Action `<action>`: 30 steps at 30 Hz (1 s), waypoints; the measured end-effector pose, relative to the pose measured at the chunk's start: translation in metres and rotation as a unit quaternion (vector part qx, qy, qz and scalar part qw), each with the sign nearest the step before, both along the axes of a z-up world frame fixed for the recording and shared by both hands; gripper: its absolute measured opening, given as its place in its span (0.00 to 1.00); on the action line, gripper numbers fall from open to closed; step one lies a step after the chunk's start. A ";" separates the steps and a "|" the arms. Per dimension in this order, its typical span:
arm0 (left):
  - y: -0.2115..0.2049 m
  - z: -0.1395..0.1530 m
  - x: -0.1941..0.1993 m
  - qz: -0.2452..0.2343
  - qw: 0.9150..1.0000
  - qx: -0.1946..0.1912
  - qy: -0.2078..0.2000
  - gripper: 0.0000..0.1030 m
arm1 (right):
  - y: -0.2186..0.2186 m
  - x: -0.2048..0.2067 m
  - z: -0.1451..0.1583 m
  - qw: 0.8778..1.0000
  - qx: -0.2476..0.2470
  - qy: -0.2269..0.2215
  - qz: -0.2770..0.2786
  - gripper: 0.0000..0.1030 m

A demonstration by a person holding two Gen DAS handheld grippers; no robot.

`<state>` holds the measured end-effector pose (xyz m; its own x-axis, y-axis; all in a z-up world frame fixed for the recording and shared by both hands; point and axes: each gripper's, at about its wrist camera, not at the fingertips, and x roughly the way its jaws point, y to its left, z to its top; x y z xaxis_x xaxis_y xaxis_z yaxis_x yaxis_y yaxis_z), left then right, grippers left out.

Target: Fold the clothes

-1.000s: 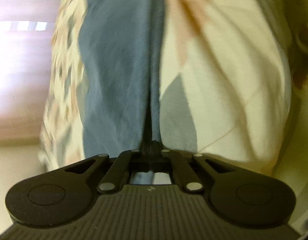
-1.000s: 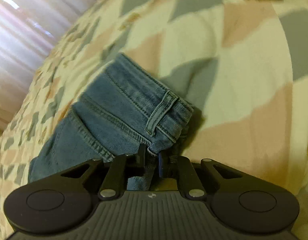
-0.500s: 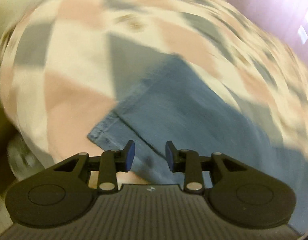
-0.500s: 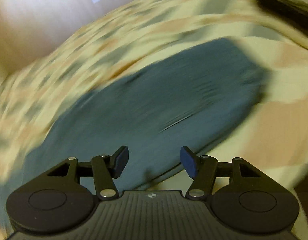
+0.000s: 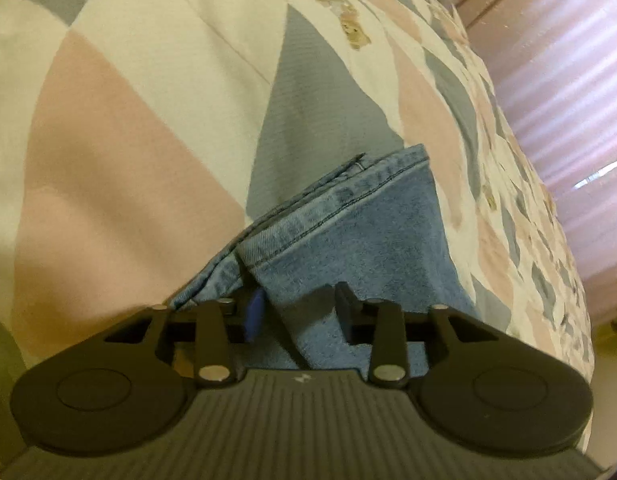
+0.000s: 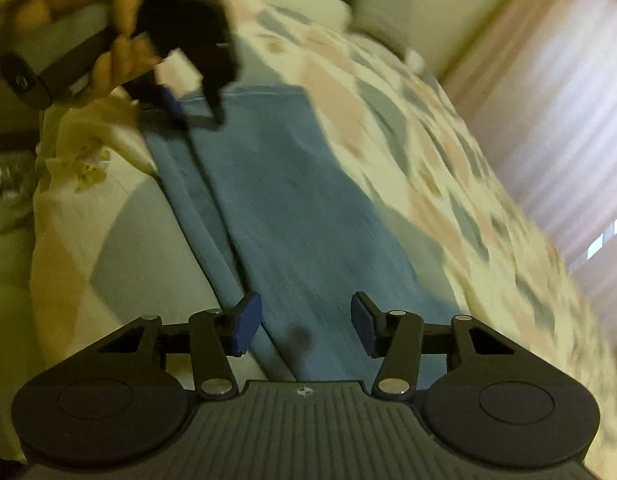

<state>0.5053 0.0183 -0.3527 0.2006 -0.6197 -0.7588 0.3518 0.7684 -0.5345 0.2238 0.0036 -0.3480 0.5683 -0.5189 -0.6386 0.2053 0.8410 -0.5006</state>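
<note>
Blue jeans [image 6: 308,208] lie lengthways on the patterned quilt [image 6: 408,120], one leg folded over the other. My right gripper [image 6: 304,326] is open just above their near end, its blue pads [image 6: 246,326] apart and holding nothing. At the far end, a hand [image 6: 108,60] holds my left gripper [image 6: 194,114] at the leg hems. In the left wrist view the jeans' stitched hems [image 5: 368,184] lie stacked. My left gripper [image 5: 299,312] is open, and a fold of denim rises between its fingers.
The quilt [image 5: 128,120] has pink, grey and cream triangles and covers the whole bed. A pillow [image 6: 372,4] sits at the far end. Pink curtains [image 6: 568,100] hang to the right. The bed's left edge drops off beside a clear object [image 6: 8,192].
A second ago both grippers were shut on the denim. Both have since let go and opened, and the jeans now lie stretched flat on the quilt.
</note>
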 end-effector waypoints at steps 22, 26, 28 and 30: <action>0.068 0.007 -0.032 -0.101 0.987 -0.012 -0.127 0.01 | 0.027 0.029 -0.026 0.998 -0.020 0.054 0.026 0.03; 0.064 0.005 -0.042 -0.150 0.972 0.032 -0.176 0.05 | 0.025 0.031 -0.030 0.998 0.014 0.054 0.008 0.11; 0.059 -0.005 -0.039 -0.164 0.969 0.049 -0.179 0.07 | 0.021 0.035 -0.028 0.998 0.032 0.050 -0.008 0.16; 0.057 0.003 -0.040 -0.180 0.962 0.063 -0.197 0.10 | 0.010 0.032 -0.010 0.996 0.081 0.021 -0.032 0.22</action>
<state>0.4650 0.0756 -0.3497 0.2774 -0.6106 -0.7418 0.7629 0.6093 -0.2161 0.2559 0.0134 -0.3581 0.5088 -0.4405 -0.7397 0.2425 0.8977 -0.3679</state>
